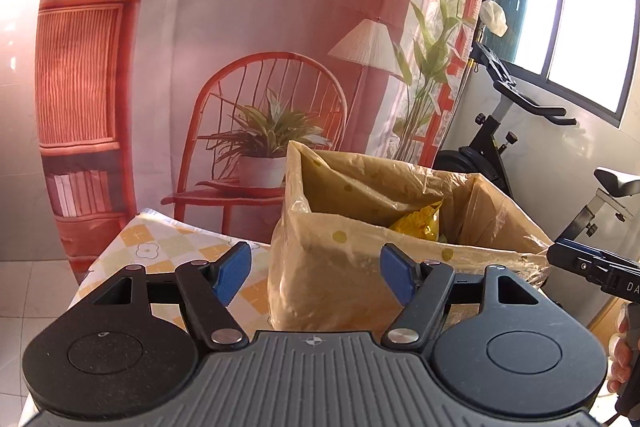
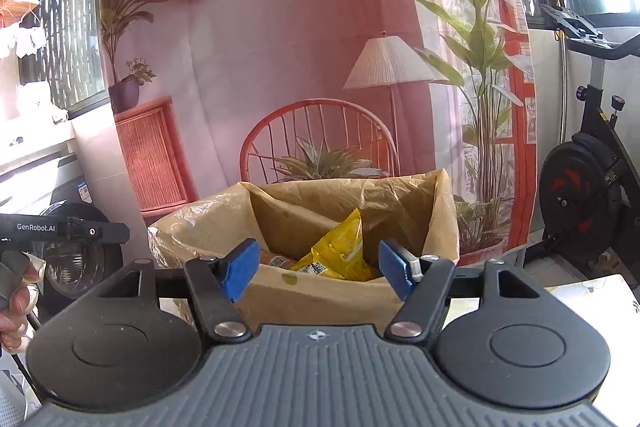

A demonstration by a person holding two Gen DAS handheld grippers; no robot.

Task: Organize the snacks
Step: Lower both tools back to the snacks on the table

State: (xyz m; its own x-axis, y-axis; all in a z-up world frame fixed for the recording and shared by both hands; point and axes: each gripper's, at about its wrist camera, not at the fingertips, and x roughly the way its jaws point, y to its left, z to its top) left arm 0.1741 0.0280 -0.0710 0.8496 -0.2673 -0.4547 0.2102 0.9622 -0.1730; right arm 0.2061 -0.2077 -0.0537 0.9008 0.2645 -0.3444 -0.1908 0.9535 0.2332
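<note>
A cardboard box [image 1: 332,291] lined with a thin plastic bag stands on the table; it also shows in the right wrist view [image 2: 320,299]. A yellow snack packet [image 2: 340,255] lies inside it, and its top shows in the left wrist view [image 1: 420,227]. Another small wrapped item [image 2: 280,261] lies beside the packet. My left gripper [image 1: 316,273] is open and empty in front of the box's near wall. My right gripper [image 2: 318,267] is open and empty just before the box's near rim. Each gripper's body shows at the edge of the other's view.
The table carries a yellow and white checked cloth [image 1: 160,247]. A printed backdrop [image 1: 260,67] of a room hangs behind. An exercise bike [image 2: 592,167] stands to the right, a washing machine [image 2: 76,259] to the left.
</note>
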